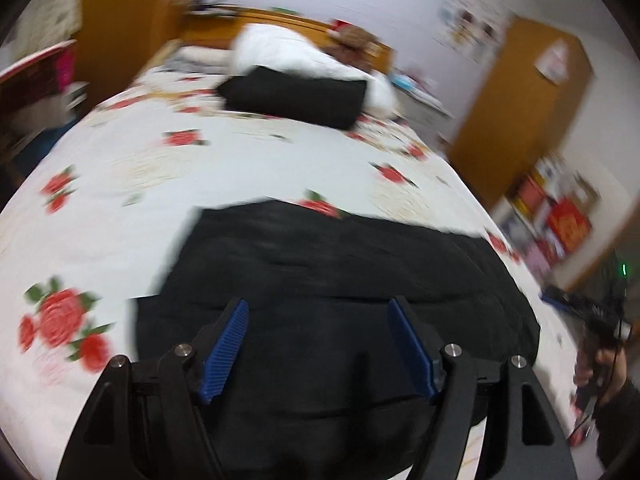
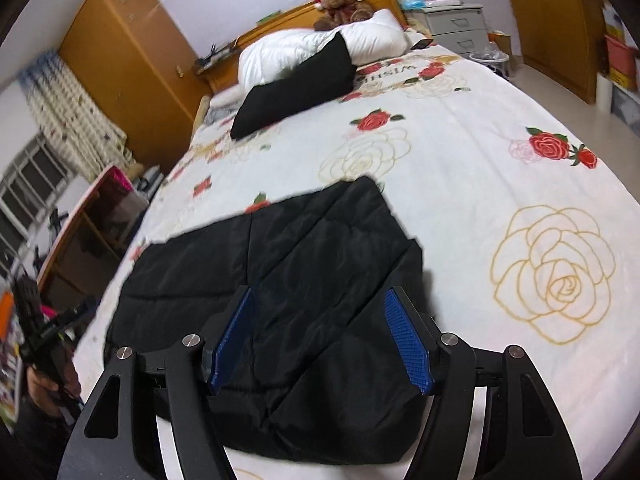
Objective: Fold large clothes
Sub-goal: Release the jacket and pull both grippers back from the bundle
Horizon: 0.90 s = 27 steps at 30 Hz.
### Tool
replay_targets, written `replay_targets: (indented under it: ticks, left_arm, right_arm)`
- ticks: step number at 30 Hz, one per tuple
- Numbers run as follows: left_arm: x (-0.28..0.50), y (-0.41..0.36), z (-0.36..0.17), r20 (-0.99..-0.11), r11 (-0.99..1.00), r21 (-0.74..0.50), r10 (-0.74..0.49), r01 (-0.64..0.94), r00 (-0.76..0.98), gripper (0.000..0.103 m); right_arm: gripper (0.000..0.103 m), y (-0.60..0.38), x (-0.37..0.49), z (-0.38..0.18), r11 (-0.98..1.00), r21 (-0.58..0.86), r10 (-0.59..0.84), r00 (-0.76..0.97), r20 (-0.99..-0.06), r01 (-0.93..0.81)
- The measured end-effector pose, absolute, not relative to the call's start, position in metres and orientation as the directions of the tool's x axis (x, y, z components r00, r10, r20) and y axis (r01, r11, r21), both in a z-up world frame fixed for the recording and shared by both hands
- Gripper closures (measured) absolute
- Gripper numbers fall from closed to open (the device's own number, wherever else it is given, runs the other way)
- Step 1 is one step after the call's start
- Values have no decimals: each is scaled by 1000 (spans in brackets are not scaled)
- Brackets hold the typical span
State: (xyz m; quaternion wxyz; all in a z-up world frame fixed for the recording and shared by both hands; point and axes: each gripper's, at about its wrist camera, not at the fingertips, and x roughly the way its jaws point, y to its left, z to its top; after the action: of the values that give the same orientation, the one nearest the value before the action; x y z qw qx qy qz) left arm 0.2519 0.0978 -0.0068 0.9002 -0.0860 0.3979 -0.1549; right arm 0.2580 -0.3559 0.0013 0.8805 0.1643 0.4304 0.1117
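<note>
Nearest my tongs: one black quilted jacket point(image 2: 276, 312), folded into a puffy block with stitched panels and a slight sheen, lying on the bed just ahead of and beneath both pairs of tips. My left gripper point(image 1: 318, 346) is released, blue ribbed pads spread, nothing between them but air above the cloth. My right gripper point(image 2: 320, 340) likewise stands released over the jacket.

Surface: bedspread point(image 2: 460, 160), white, soft, printed with red roses and gold outline blooms.

Beyond the tips: second folded black garment point(image 2: 296, 88), leaning on a white duvet point(image 2: 280, 52); brown teddy bear point(image 2: 340, 0) against the wooden headboard point(image 2: 280, 16).

Left of my right tongs: orange wooden wardrobe point(image 2: 120, 48), patterned curtain point(image 2: 68, 108). Right: grey drawer unit point(image 2: 456, 24).

Left-wrist view is motion-blurred; wall items unreadable. Jacket's near edge is cut off by the gripper frames.
</note>
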Motion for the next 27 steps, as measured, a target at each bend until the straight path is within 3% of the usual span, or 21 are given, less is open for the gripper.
replay_targets:
  ticks: [4,11,18,27]
  left_arm:
    - [265,72,-44,-759,965,-185,-259,185,598,27]
    - [257,107,-77,-777,990,-135,-122,26,618,27]
    - [237,107,-55,-777,996,-84,-67,1,626,29]
    - [167,95,-12,-750,995,-101,-71,-7,657,29]
  right_arm:
    - [36,-335,264,-29,947,312,300,551,-779,-75]
    - [34,-311,277,-69,973,209,230,529,-817,-100]
    - [34,-329,252,-29,966,247,243,580,-777,-75]
    - [34,-316,164,25,973,196,227,632,-741,-120]
